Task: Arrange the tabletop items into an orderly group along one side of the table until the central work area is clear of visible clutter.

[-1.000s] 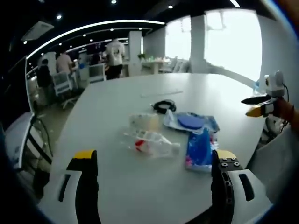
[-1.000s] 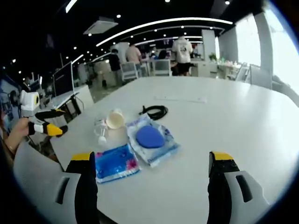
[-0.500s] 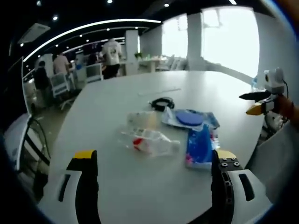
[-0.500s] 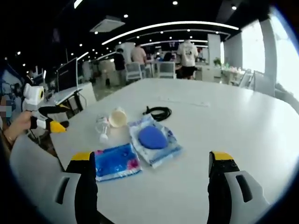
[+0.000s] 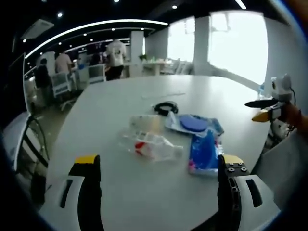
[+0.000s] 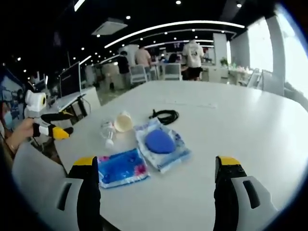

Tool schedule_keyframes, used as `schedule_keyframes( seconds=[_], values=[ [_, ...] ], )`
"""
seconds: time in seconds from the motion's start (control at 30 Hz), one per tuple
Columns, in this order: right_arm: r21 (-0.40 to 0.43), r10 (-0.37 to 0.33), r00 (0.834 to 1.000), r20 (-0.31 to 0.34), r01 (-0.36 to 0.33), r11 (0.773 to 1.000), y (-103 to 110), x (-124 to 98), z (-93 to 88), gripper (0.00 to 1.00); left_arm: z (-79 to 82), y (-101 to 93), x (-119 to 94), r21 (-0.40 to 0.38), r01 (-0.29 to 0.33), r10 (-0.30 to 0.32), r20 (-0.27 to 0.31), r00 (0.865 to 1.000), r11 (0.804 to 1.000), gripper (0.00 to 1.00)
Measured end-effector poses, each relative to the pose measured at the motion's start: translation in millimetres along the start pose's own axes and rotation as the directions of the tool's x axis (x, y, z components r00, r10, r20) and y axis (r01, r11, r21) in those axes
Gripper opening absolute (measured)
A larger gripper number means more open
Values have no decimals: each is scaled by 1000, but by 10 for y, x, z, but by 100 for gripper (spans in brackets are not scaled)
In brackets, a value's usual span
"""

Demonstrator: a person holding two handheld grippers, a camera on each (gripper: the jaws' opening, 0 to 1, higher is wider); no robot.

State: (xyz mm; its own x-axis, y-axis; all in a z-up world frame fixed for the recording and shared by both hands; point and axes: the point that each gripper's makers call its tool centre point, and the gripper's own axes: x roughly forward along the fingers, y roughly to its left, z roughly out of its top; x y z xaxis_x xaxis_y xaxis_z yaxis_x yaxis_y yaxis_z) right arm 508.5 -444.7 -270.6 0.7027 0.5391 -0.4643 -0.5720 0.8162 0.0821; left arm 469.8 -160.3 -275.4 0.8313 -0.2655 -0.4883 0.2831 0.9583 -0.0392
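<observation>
Open office: bright windows [image 5: 238, 41], curved ceiling light strips [image 6: 168, 24] (plus spotlights), people [image 6: 193, 53] standing by what look like desks.

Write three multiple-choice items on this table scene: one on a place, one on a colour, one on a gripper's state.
1. The coiled black cable lies:
A. beyond the round blue pad in clear wrapping
B. on the flat blue packet
C. between the jaws

2. The jaw tips are:
A. red
B. yellow
C. green

3. The right gripper is:
A. shut on the clear plastic bottle
B. shut, empty
C. open

Key: 1 A, the cable sits farther up the white table; 2 B, yellow caps top both jaws; 3 C, its jaws stand wide apart, holding nothing.
</observation>
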Motion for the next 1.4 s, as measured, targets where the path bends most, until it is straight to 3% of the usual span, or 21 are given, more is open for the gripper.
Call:
schedule_keyframes(
  seconds=[0.53,0.93,1.4],
  values=[
    [-36,-16,999,-45,15,999,-8,34,-95,99,-54,-23,1,0,9,-9,-25,1000,1000,99],
    [-29,-15,999,-31,14,999,-13,18,-78,99,-98,-16,-2,-7,11,-11,-42,999,1000,98],
    [-6,-23,999,-34,23,1000,-60,7,-101,99,-100,-139,39,60,57,-53,-65,996,997,97]
  ],
)
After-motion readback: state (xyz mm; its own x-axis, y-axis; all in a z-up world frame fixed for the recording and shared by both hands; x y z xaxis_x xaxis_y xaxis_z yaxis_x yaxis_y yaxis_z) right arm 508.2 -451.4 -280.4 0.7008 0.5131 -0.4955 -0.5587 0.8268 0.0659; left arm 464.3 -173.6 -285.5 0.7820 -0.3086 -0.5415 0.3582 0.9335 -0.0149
